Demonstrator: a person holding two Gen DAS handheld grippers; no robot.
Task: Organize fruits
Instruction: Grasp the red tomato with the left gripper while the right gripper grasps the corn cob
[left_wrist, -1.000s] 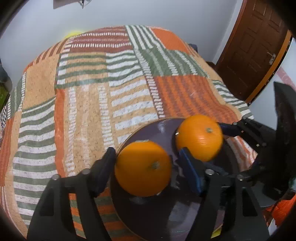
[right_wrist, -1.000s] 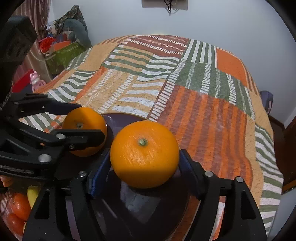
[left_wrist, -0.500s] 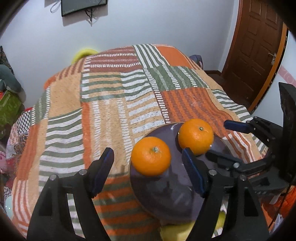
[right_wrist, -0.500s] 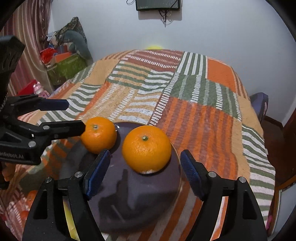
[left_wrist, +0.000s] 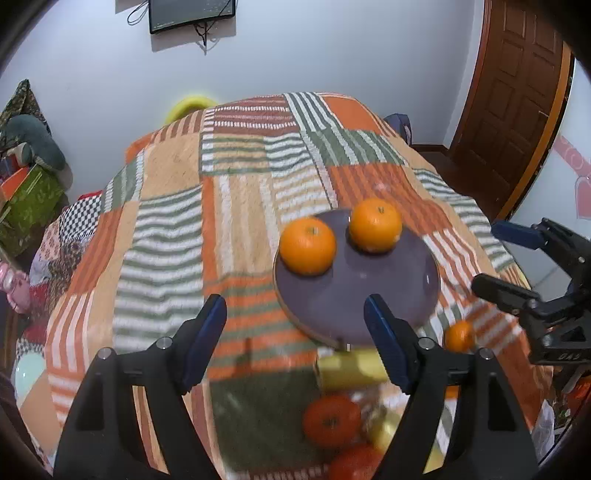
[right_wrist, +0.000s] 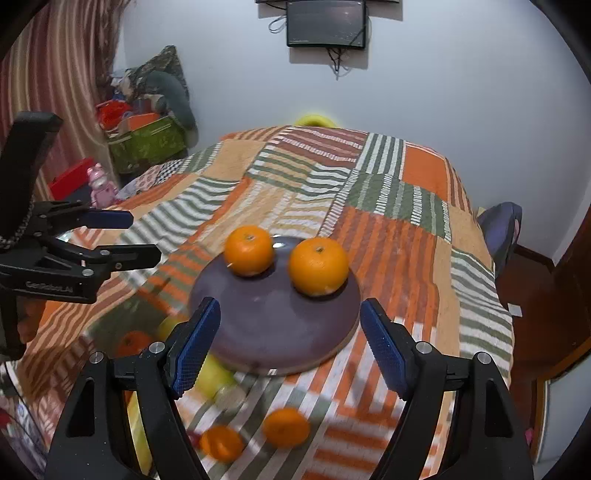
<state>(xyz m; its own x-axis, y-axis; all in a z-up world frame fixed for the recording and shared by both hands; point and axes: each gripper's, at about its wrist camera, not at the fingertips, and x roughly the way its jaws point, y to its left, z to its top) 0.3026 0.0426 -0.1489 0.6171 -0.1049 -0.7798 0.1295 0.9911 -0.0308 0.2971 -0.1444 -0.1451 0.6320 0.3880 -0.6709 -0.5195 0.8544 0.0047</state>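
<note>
Oranges, two round glossy ones (left_wrist: 307, 245) (left_wrist: 375, 224), sit side by side on the far half of the dark purple round plate (left_wrist: 354, 295) on the striped patchwork bedspread (left_wrist: 166, 236), likely sorted apart from the blurred loose fruit (right_wrist: 286, 426) nearer the cameras. Compared with a second ago, when each orange sat between jaws, the left gripper (left_wrist: 295, 338) and right gripper (right_wrist: 290, 341) are now pulled back and higher, jaws wide apart and holding nothing.

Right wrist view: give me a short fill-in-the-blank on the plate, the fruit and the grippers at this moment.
1. The purple plate carries ____ oranges.
2. The right gripper is ____, with nothing between its fingers.
3. The plate rests on a striped patchwork ____.
4. The left gripper appears at the ____ edge of the right wrist view.

Missing words: two; open; cloth; left
</note>
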